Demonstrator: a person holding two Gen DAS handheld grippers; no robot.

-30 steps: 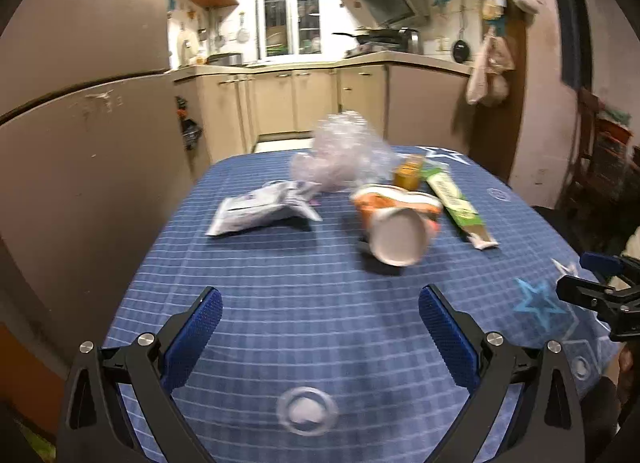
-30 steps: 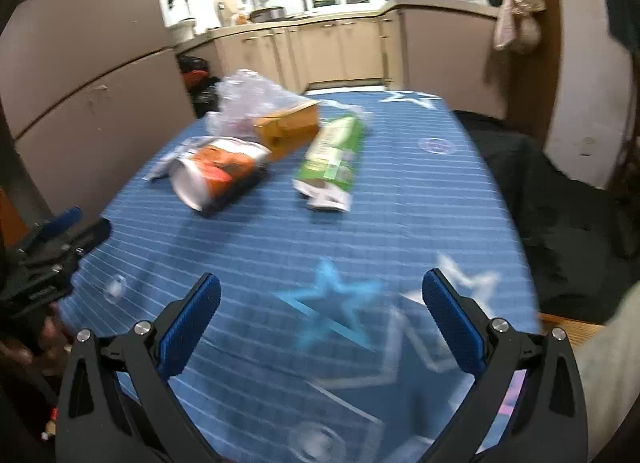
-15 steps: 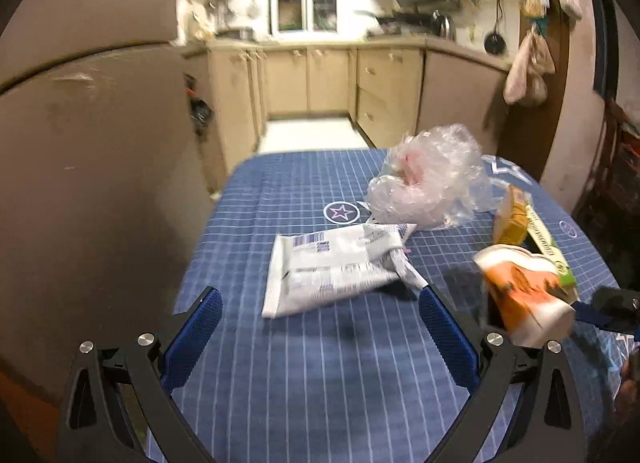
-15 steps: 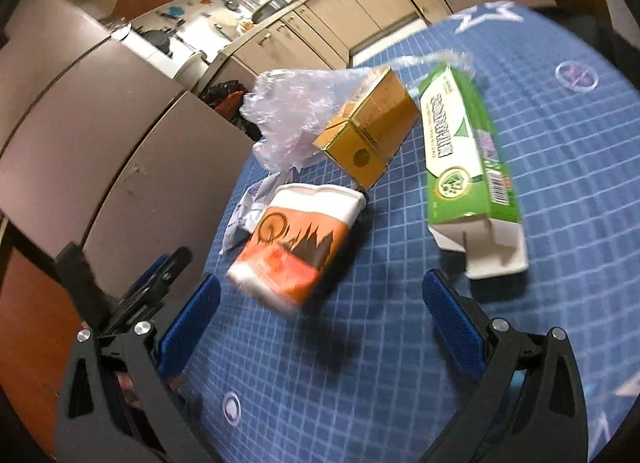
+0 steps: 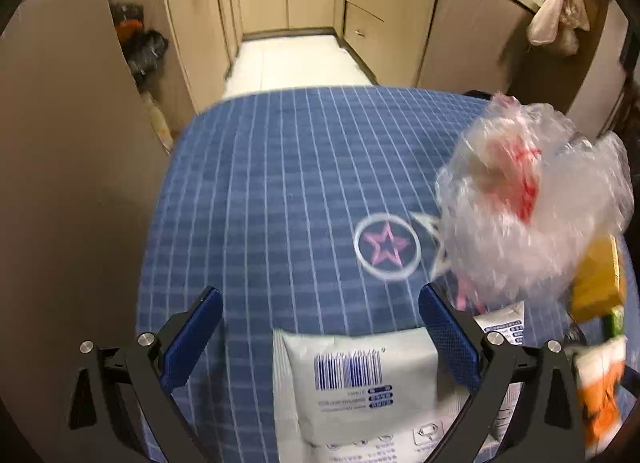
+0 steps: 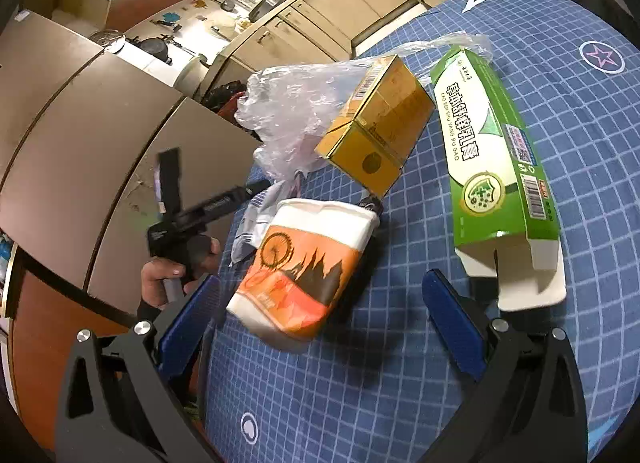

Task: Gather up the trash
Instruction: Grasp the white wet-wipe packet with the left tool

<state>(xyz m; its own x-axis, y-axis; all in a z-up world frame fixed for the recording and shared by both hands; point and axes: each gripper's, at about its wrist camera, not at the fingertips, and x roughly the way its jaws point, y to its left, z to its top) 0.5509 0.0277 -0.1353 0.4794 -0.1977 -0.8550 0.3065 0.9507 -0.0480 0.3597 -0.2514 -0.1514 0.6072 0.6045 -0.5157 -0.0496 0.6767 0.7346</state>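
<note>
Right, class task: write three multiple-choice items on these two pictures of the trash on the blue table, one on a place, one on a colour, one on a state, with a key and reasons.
1. Where does the white packet lie in the left wrist view?
A. between the fingers of the left tongs
B. on the floor
C. under the clear plastic bag

2. What colour is the long toothpaste box?
A. red
B. green
C. black

3. How is the orange paper cup?
A. upright
B. gripped by the right tongs
C. on its side, free on the blue tablecloth

Key: 1 A, the barcode end sits between the two blue pads. 2 B, green panels with a white open end. 3 C, it lies tipped over and the open pads do not touch it.
</note>
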